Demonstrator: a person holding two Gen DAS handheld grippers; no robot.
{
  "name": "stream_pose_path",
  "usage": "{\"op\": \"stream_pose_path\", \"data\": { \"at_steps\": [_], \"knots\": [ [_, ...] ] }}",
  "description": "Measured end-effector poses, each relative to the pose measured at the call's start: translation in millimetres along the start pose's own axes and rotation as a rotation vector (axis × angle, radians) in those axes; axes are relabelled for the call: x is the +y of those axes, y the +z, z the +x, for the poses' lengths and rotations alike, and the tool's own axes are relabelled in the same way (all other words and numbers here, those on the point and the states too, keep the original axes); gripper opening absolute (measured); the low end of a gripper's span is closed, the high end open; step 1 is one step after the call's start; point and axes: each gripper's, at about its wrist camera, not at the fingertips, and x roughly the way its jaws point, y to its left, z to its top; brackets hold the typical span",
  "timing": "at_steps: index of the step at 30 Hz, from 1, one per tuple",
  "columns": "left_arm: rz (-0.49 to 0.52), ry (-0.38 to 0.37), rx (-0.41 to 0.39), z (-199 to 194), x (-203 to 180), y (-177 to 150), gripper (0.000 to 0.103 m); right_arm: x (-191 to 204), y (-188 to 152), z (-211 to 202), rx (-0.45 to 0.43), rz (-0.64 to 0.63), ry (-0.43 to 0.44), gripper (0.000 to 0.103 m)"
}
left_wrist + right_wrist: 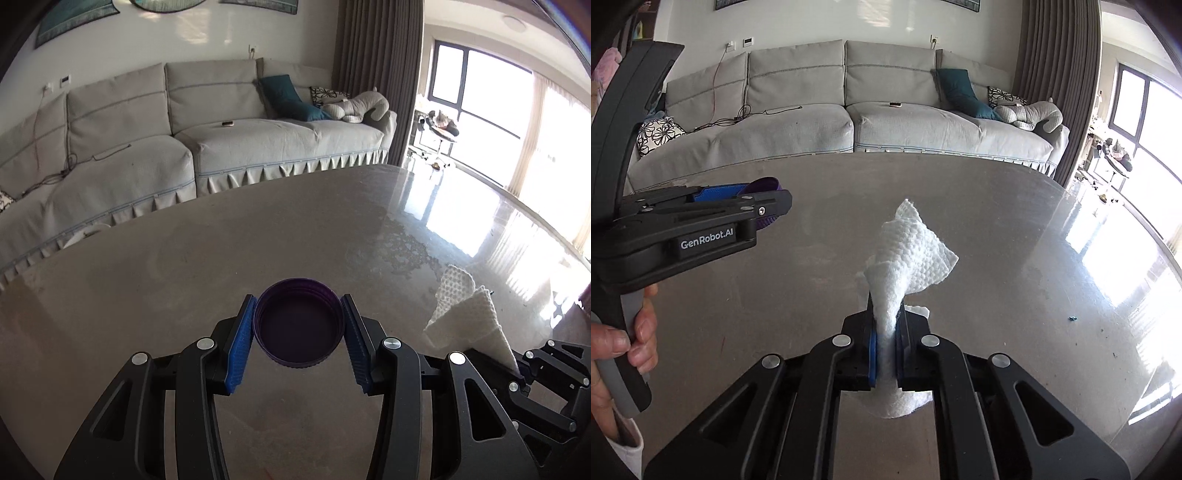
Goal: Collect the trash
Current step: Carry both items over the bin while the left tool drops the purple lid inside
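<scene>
Tongs in the left hand, the left tongs [299,325], are clamped on a purple cap [300,323], one blue pad against each side of its rim, its hollow side turned toward the camera and the whole cap held clear above the surface [184,258]. From the right wrist view the same tongs show at the left, side on, with the cap's purple edge poking out past the black frame, and a hand [624,343] gripping the grey handle below, a pale sleeve cuff at the near left corner. Right tongs [888,332] are pinched narrow on a white paper towel [912,254], crumpled and dimpled; the towel is squeezed thin between the pads, fans out above them toward the far side, and a bunched end hangs out on the near side. In the left wrist view that towel sits at the right, just beside the held cap. Glare from a window [480,96] at the far right washes over the grey stone surface, and a small dark speck [1072,317] lies on it right of the towel. Beyond the far edge stands a grey sofa [849,110] with teal cushions.
</scene>
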Motion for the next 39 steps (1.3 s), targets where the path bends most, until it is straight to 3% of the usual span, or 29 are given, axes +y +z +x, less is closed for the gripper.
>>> {"op": "stream_pose_path", "data": {
  "at_steps": [8,22,29,39],
  "knots": [
    [0.080,-0.149,-0.036,-77,-55,-31,0.045,-13,-55,-107,-0.111,0.092,-0.062,0.008],
    [0.334,-0.314,-0.043,-165,-170,-131,0.045,-30,-150,-210,-0.149,0.287,-0.207,0.009],
    [0.402,-0.396,-0.049,-181,-204,-175,0.046,-35,-205,-241,-0.131,0.380,-0.268,0.009],
    [0.490,-0.477,0.034,-168,-241,-233,0.046,-45,-263,-253,-0.098,0.463,-0.326,0.010]
  ]
}}
